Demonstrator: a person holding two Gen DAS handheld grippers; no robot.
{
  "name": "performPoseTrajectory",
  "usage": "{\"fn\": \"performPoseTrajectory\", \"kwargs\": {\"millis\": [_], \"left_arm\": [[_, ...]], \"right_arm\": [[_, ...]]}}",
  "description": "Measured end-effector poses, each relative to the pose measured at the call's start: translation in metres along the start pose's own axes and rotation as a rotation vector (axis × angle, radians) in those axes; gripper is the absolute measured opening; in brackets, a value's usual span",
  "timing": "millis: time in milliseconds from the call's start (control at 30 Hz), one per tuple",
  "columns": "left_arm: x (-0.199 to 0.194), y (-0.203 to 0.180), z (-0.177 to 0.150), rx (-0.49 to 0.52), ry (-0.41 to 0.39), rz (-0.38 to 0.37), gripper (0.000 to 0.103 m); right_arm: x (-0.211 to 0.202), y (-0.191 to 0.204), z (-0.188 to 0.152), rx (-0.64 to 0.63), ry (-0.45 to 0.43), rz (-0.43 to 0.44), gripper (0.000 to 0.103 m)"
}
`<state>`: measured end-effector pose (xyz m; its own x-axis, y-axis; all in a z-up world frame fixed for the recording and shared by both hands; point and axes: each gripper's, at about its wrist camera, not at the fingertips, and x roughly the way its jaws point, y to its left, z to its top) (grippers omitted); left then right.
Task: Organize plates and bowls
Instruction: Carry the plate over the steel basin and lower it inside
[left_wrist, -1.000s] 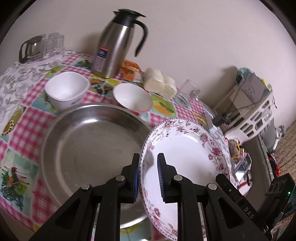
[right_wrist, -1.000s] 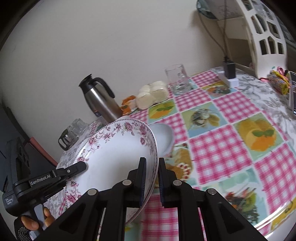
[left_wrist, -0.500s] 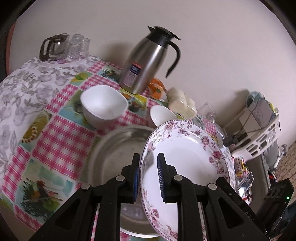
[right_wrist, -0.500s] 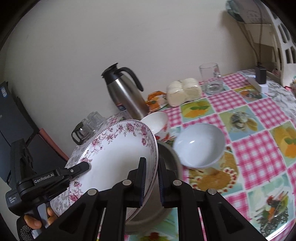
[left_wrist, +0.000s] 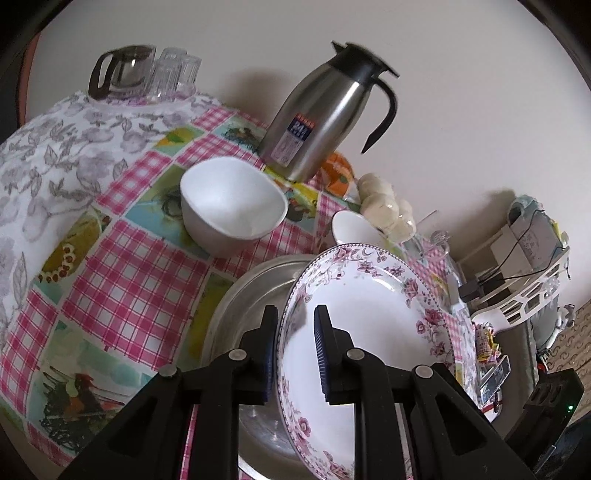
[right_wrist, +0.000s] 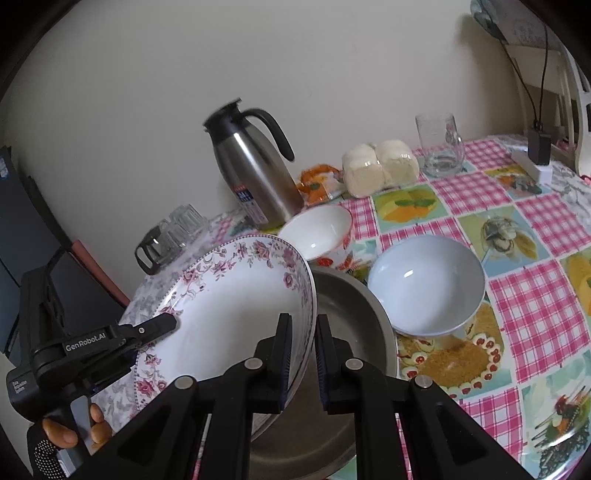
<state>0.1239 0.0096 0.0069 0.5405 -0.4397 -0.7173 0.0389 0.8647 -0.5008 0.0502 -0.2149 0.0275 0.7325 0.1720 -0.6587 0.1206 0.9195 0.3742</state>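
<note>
You are holding the floral plate (right_wrist: 236, 314) by opposite rims: the left tongs (left_wrist: 291, 350) and the right tongs (right_wrist: 303, 354) are each clamped nearly closed on its edge, likely so it cannot swing. It is hanging tilted over the steel pan (right_wrist: 347, 317), which is sitting by the near edge of the surface (right_wrist: 535, 306), probably where you mean to nest it. Both tongs are pointing steeply downward, with your left hand (right_wrist: 74, 432) gripping its handle. Two white bowls (right_wrist: 424, 284) (left_wrist: 232, 203) are waiting behind the pan.
</note>
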Motion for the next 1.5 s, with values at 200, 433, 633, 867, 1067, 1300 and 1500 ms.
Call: {"fn": "performPoseTrajectory", "kwargs": {"millis": [200,433,633,867,1067,1300,1500], "left_arm": [[0.023,0.008,-0.007,-0.009,0.047,0.028,0.019],[0.037,0.010,-0.012,-0.010,0.074,0.040,0.019],[0.042,0.009,-0.015,-0.008,0.083,0.048,0.019],[0.047,0.007,-0.015,0.011,0.078,0.093,0.019],[0.052,0.008,-0.018,0.026,0.086,0.121,0.019],[0.052,0.005,-0.019,0.041,0.090,0.145,0.019],[0.052,0.002,-0.020,0.055,0.091,0.167,0.020]], "right_arm": [[0.022,-0.013,-0.010,0.019,0.057,-0.028,0.013],[0.031,-0.020,-0.015,0.023,0.081,-0.055,0.013],[0.036,-0.024,-0.016,0.033,0.091,-0.065,0.013],[0.042,-0.023,-0.018,0.028,0.113,-0.078,0.013],[0.044,-0.018,-0.018,-0.002,0.117,-0.102,0.014],[0.044,-0.015,-0.018,-0.026,0.121,-0.126,0.014],[0.045,-0.013,-0.018,-0.043,0.126,-0.153,0.016]]}}
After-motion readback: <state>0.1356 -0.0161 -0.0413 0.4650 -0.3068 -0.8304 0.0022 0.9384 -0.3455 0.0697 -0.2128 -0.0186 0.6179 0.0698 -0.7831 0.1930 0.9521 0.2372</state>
